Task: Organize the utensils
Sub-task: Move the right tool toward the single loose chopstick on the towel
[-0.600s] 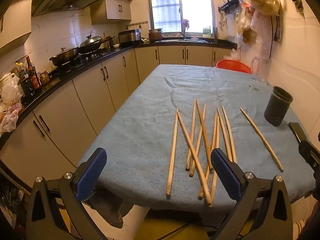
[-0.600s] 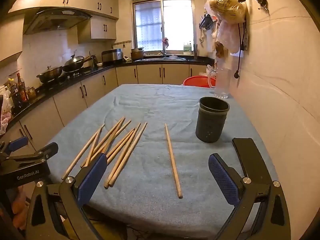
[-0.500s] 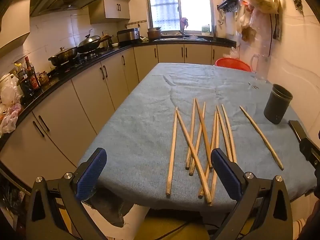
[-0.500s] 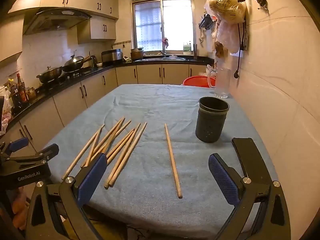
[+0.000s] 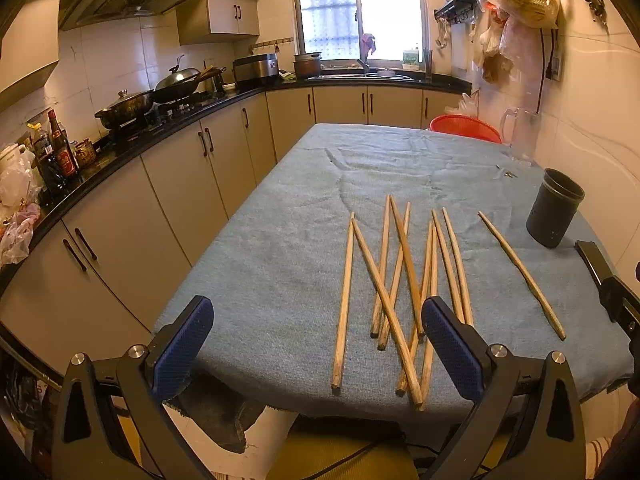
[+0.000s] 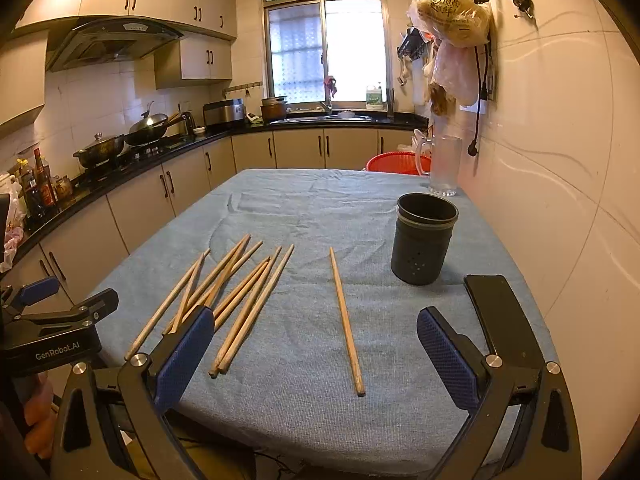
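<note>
With both tools hovering off the near edge of the table [image 6: 304, 216], nothing is picked up yet. The right gripper [image 6: 316, 346] has its jaws spread wide and empty, and the lone chopstick [image 6: 346, 322] lies just ahead, between the two pads, a touch nearer the left one. Its long axis runs almost straight away from the gripper, near end toward the camera, far end leaning slightly left. That's the key: the jaws already straddle it crosswise, so a forward, downward reach should meet it. The cup [image 6: 423, 239] stands upright further ahead and to the right, well apart from the stick.

Over on the other side, the left gripper [image 5: 318, 350] is equally wide open and empty, and the pile [image 5: 400, 288] of criss-crossed chopsticks fans out ahead of it, mostly toward its right pad. From there the lone stick [image 5: 522, 276] sits far right, so the right hand looks nearer to it and to the cup [image 5: 554, 208].
</note>
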A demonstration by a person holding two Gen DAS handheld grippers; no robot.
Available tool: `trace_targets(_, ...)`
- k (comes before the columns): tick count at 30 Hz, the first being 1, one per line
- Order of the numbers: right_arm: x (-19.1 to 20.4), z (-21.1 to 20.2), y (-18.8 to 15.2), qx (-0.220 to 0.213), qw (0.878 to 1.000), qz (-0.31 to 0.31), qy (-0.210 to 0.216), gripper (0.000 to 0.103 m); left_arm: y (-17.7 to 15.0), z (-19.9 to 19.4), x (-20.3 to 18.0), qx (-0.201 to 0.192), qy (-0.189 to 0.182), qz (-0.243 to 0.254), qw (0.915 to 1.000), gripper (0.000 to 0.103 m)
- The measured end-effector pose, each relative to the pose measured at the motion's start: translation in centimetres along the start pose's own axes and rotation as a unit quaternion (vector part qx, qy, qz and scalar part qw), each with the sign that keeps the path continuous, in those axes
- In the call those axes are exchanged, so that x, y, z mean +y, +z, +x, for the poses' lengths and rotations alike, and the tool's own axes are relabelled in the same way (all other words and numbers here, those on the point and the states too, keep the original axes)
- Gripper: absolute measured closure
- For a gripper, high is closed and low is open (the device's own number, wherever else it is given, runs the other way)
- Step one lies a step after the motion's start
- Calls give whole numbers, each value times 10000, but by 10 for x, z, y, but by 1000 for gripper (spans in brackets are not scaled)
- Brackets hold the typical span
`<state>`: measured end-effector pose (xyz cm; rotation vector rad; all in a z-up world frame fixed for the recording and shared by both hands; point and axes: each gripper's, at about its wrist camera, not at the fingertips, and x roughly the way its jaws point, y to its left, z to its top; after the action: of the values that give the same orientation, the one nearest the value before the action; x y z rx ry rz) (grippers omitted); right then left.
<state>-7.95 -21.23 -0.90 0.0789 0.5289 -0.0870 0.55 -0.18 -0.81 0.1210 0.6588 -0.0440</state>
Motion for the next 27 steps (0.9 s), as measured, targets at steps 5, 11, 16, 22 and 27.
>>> trace_targets(5,-2,-1,-1,32,10000,41,10,0,0,-2,2,25,-43,-39,10000,0)
trace_targets(11,-5,0,1,85,9999,87,30,0,-1,-1,3,92,-54,-46,9999,0)
trace_targets(16,-5,0,0,92,9999,90,31,0,0,0,4,299,-112,-130,9994,0)
trace_targets(22,-6,2,1,121,9999,101,33,0,-1,1,3,199,-82,-63,9997,0)
trace_targets(27,-6,3,0,146,9998,116,39,0,-3,3,3,191,-81,-54,9998,0)
